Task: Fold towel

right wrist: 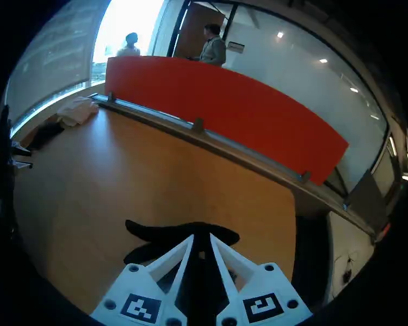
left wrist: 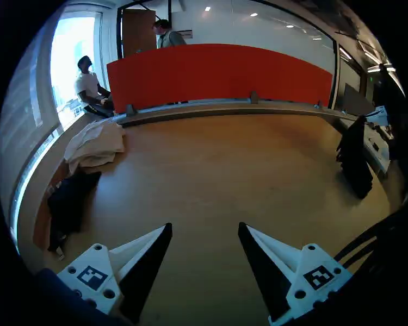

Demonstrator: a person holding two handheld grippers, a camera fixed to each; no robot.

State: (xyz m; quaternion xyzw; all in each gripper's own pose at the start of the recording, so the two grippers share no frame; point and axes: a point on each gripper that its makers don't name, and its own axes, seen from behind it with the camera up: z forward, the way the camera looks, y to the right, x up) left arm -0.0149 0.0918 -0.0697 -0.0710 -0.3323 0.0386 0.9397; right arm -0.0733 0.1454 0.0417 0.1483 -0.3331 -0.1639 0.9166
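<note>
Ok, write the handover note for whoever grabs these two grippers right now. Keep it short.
Left tongs: open, holding nothing, above bare wooden table.
Right tongs: appear closed on the near edge of the dark towel, which lies crumpled on the table just past the tips.
Elsewhere: a cream cloth pile sits at the far end of the table by the red divider.
Done: towel pinched at one spot; no fold visible.
To do: bring the open tongs to another edge, spread the towel flat, then fold it.
</note>
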